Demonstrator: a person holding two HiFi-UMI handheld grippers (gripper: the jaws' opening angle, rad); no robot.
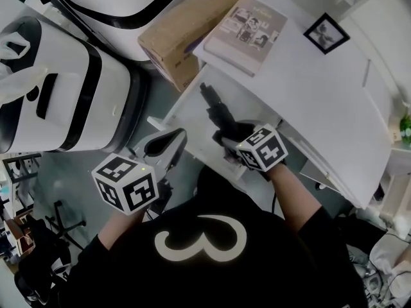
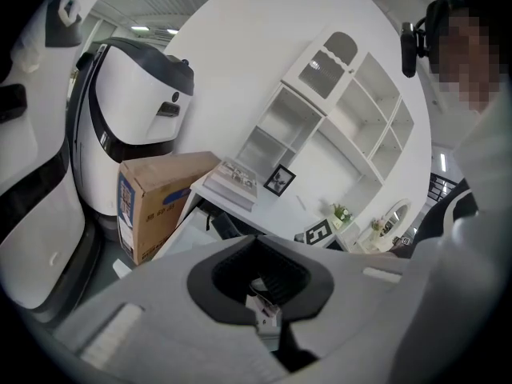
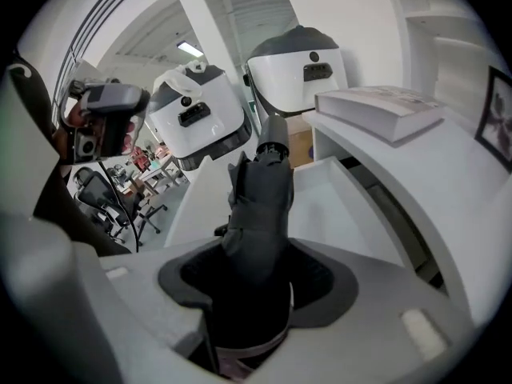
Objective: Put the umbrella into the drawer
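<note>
With right gripper (image 3: pixel 258 253) fingers clamped on its fabric-wrapped middle, the surest hold, and left gripper (image 2: pixel 256 243) fingers shut empty, poises folded umbrella (image 3: pixel 261 189) over open drawer (image 1: pixel 191 115); probably handles light, soft-skinned, stiff-cored.

White desk (image 1: pixel 321 95) with a book (image 1: pixel 246 34) at its end and an upright framed picture (image 1: pixel 326 33) nearby.

A large white figure like a 3 (image 1: pixel 200 237) stands on the person's black top, just behind the left gripper (image 1: pixel 162 147) and right gripper (image 1: pixel 230 138). Each gripper's cube bears black-and-white square markers. Blue print on the brown cardboard box (image 1: pixel 173 40) ahead of them is unreadable, as is the pale book cover (image 1: pixel 246 34).
</note>
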